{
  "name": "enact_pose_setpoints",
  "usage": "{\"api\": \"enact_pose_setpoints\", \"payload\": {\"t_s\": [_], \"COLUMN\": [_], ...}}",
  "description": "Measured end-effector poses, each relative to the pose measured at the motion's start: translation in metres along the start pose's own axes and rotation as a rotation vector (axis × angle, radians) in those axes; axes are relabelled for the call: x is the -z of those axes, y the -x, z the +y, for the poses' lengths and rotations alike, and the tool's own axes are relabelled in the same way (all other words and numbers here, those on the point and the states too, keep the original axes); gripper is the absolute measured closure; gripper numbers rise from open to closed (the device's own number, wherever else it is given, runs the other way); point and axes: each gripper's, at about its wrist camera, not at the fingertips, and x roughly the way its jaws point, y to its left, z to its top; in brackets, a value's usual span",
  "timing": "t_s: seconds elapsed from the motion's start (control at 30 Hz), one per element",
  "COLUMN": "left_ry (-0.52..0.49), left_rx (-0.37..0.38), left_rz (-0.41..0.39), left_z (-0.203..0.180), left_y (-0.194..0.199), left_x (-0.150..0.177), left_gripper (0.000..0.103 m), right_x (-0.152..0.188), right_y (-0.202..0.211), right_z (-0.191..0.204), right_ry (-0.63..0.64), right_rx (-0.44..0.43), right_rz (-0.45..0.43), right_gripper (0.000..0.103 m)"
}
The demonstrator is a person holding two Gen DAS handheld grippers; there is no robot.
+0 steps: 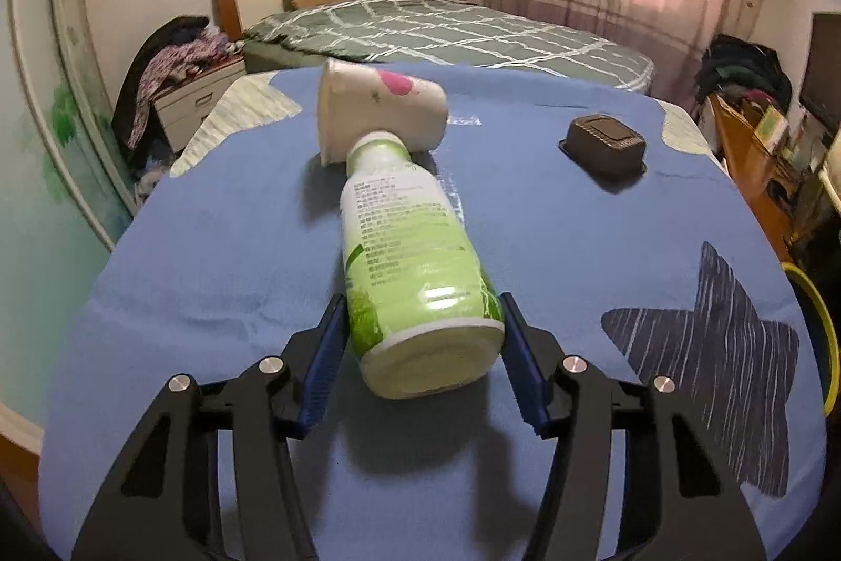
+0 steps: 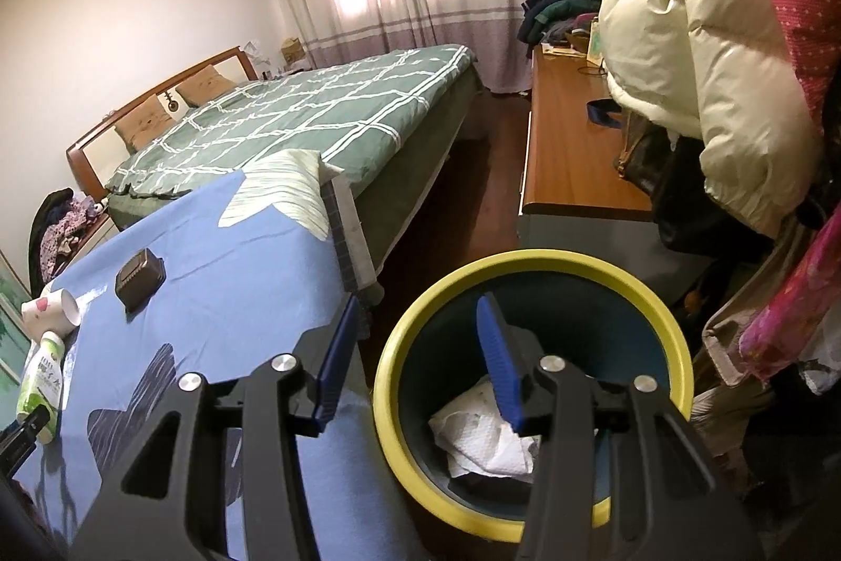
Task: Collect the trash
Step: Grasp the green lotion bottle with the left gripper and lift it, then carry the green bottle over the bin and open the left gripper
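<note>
A white and green plastic bottle [image 1: 410,256] lies on its side on the blue cloth [image 1: 210,245], its cap against a tipped white paper cup [image 1: 378,109] with a pink mark. My left gripper [image 1: 420,314] is shut on the bottle's base end, both blue pads against its sides. A small brown tray [image 1: 604,143] sits upside down further right. In the right wrist view the bottle [image 2: 42,377], cup [image 2: 50,311] and brown tray [image 2: 139,279] are at the left. My right gripper [image 2: 419,301] stands open and empty over the near rim of a yellow-rimmed bin [image 2: 525,258] holding crumpled white paper [image 2: 483,440].
The blue cloth [image 2: 236,272] covers a table whose right edge borders the bin. Behind is a bed with a green checked cover [image 2: 294,119]. A wooden desk [image 2: 567,161] and hanging coats [image 2: 699,35] crowd the right side. The bin's rim [image 1: 820,324] shows at the far right.
</note>
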Motion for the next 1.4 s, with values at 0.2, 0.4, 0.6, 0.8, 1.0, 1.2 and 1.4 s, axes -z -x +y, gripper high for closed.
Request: {"api": "enact_pose_setpoints", "payload": {"t_s": [0.2,0.4,0.6,0.8,1.0,1.2,1.4], "left_ry": [-0.080,-0.107,-0.105,-0.127,-0.201,-0.314,-0.441], "left_rx": [0.021,0.052,0.031,0.080,0.188,0.337,0.493], "left_rz": [-0.083,-0.157,-0.204,-0.214,-0.225,-0.240,-0.243], "left_z": [0.007,0.013,0.010,0.000,-0.043,-0.122,-0.226], "left_y": [0.045,0.083,0.075,0.077,0.099,0.117,0.129], "left_x": [-0.010,-0.032,-0.053,-0.071,-0.075,-0.075,-0.077], "left_gripper": [0.048,0.049,0.050,0.050,0.051,0.051,0.051], "right_x": [-0.002,-0.003,-0.004,-0.004,0.000,0.007,0.013], "right_y": [0.005,0.012,0.019,0.027,0.035,0.051,0.066], "right_z": [-0.004,-0.004,-0.005,-0.016,-0.032,-0.050,-0.080], "right_ry": [-0.011,-0.015,-0.012,-0.030,-0.059,-0.072,-0.105], "right_rx": [0.006,-0.002,-0.007,0.004,0.001,0.021,0.070], "right_rz": [-0.015,-0.028,-0.040,-0.050,-0.057,-0.073,-0.092], "right_gripper": [0.058,0.058,0.058,0.058,0.058,0.058,0.058]}}
